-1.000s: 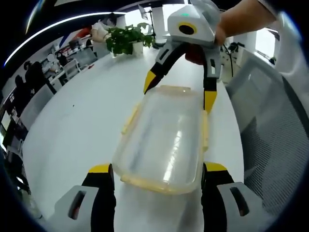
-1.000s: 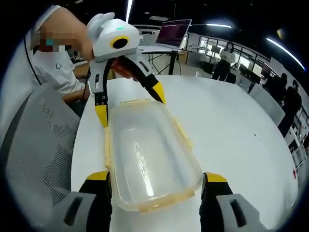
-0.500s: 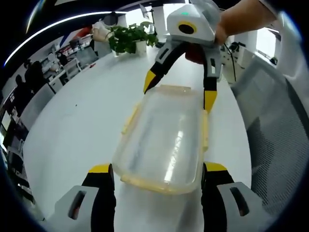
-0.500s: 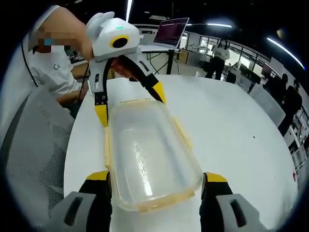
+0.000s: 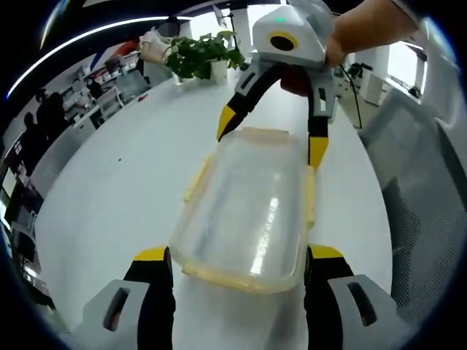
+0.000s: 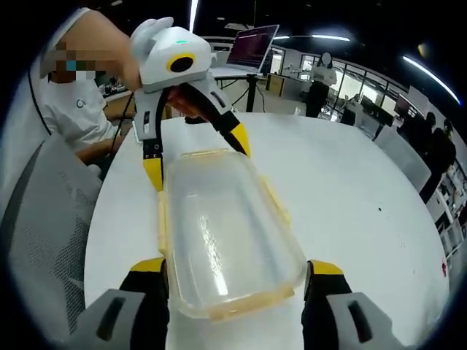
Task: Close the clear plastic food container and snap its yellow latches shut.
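Left gripper (image 5: 237,262) and right gripper (image 6: 235,271) each straddle, jaws wide, one end of the clear food container (image 5: 252,208) I see lying on the white desk (image 5: 117,189).

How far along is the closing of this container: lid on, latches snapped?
Done: the lid sits on the clear container, on the white table. In hand: both grippers straddle the container's ends with open fingers, the left gripper at one end, the right gripper at the other. Left: the yellow latches along the sides appear to flare outward, so they look not yet snapped.
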The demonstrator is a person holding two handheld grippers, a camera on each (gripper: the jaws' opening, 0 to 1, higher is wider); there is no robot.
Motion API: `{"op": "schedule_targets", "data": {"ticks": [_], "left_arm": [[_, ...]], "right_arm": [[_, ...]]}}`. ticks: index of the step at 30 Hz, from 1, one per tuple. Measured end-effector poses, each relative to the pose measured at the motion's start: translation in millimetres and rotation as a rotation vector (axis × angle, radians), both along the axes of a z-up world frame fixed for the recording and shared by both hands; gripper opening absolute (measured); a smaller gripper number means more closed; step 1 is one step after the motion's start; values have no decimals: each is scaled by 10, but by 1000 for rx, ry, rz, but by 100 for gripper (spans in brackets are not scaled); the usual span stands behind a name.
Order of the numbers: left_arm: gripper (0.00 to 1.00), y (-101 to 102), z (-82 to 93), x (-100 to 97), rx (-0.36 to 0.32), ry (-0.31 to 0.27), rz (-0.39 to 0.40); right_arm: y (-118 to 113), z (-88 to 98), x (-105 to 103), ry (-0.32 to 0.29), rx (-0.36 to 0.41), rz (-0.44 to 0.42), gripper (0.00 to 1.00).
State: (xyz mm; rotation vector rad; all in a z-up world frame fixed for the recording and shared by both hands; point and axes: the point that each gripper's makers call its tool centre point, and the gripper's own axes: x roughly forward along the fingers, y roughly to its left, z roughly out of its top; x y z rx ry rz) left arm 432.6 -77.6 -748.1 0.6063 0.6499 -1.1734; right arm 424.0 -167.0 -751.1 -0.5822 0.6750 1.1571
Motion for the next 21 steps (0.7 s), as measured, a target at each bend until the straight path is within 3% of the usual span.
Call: {"op": "schedule_targets", "data": {"ticks": [15, 21], "left_arm": [[71, -20, 4, 243, 12, -1, -6], [71, -21, 12, 249, 5, -1, -1]], "right_arm": [[-17, -1, 253, -4, -1, -4, 75], [-22, 0, 266, -1, -10, 2, 75]]}}
